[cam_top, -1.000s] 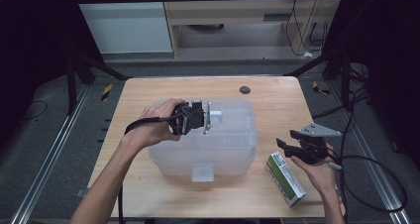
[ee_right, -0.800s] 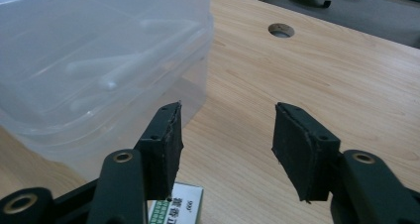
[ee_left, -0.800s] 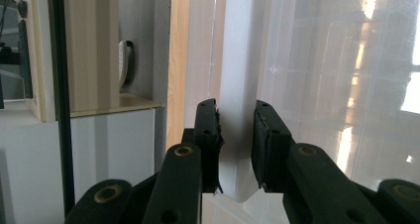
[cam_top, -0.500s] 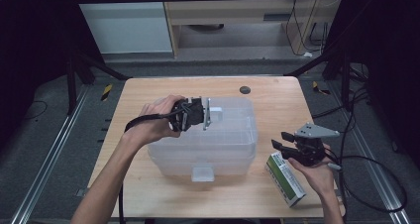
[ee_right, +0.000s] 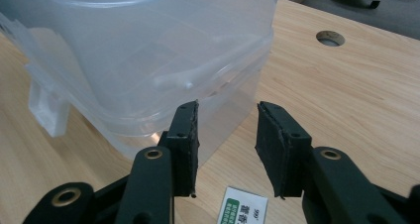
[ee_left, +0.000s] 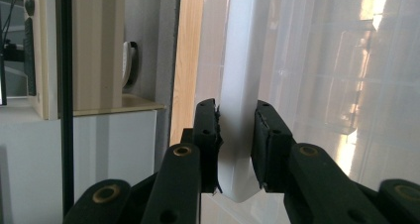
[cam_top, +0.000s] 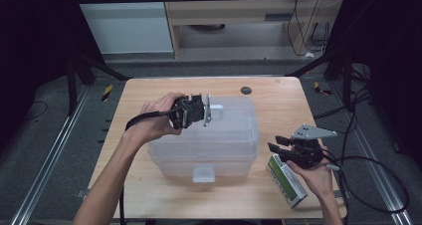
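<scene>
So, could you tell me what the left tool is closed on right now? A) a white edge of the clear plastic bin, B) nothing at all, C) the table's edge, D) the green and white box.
A: in the left gripper view the left tool has both jaws pressed against a white edge of the clear plastic bin.

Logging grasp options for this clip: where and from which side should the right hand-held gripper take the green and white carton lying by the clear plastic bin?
Probably across its narrow width, near the middle of its length, coming straight down from above. The green and white rectangular carton lies flat on the wooden table, long faces exposed, apart from the clear plastic storage bin. The right hand-held gripper is open over its near end.
</scene>
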The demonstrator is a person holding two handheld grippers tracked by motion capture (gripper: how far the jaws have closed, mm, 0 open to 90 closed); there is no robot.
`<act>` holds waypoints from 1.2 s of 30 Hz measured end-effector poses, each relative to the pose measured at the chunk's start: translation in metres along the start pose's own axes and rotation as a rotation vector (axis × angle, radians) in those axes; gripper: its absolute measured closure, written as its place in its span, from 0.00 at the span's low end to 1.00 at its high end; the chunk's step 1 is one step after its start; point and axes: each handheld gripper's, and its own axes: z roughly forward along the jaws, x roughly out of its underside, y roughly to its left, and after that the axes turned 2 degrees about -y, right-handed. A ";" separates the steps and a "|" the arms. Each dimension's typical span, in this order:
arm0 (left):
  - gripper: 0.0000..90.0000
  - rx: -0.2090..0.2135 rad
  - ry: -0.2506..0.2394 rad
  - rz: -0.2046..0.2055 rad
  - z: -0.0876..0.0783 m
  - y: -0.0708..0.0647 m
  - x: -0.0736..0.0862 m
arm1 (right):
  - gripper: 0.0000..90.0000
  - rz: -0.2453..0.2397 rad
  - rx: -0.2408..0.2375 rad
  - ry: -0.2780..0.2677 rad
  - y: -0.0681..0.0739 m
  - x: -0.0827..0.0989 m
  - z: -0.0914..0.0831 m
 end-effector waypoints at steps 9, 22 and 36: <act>0.82 -0.003 0.003 -0.015 0.000 0.005 0.000 | 0.75 0.007 -0.021 0.008 0.002 0.000 0.001; 0.81 -0.006 -0.014 -0.043 0.003 0.011 0.002 | 0.85 -0.010 -0.062 0.046 0.008 0.002 0.006; 0.81 -0.006 -0.018 -0.064 0.004 0.017 0.003 | 0.97 -0.034 -0.108 0.069 0.016 0.002 0.012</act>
